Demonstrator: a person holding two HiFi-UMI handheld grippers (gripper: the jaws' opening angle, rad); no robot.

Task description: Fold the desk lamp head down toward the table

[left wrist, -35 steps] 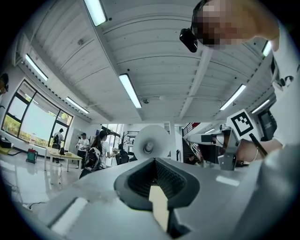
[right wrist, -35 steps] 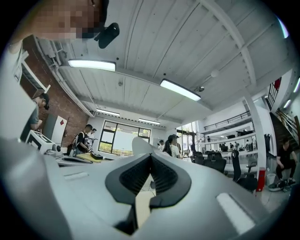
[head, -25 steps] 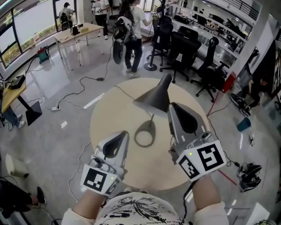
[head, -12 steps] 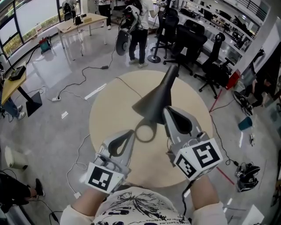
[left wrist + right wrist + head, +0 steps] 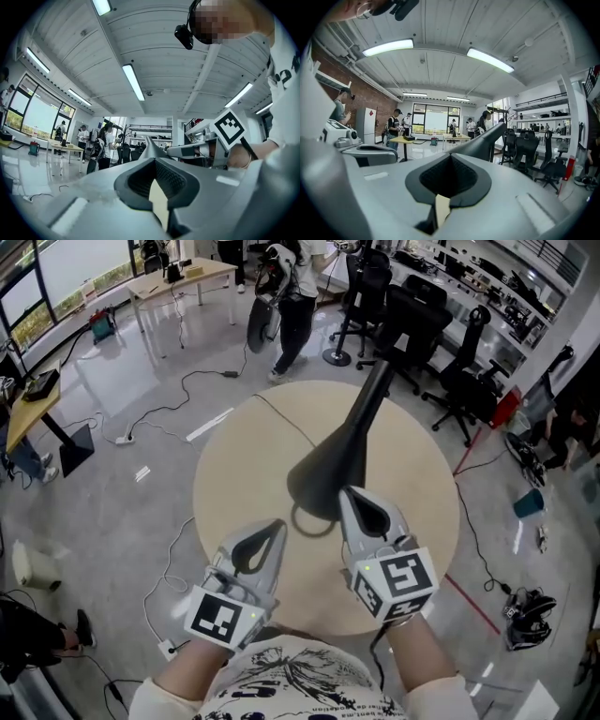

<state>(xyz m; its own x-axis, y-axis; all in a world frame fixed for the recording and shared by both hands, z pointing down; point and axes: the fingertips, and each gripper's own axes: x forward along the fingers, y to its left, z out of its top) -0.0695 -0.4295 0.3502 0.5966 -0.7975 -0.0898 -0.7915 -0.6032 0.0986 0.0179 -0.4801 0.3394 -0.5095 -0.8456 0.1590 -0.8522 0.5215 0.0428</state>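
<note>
We have both grippers closed and empty. The left gripper hangs over the near part of the round beige tabletop with its jaws together on nothing. The right gripper, jaws likewise together, has its tip right at the near rim of the dark grey cone-shaped desk lamp head; we cannot tell whether it touches. The lamp stands mid-tabletop, its slim dark neck slanting away from us and its thin ring-shaped base lying flat, partly hidden under the cone

To fold the head down well, we judge the right gripper should work as a blunt pusher. It should bear on the cone's upper side near the wide rim and press slowly along the hinge's arc, since the smooth slope invites a slip. The left gripper is well placed to come down on the ring base, so the light lamp neither tips nor slides

Against a second ago, the ring base lay wholly clear of the cone; now the rim covers part of it, and the cone looms larger with more neck showing. The right gripper, then reaching along the cone's right flank, now sits nearer to us at the rim. The left gripper is roughly where it was
</note>
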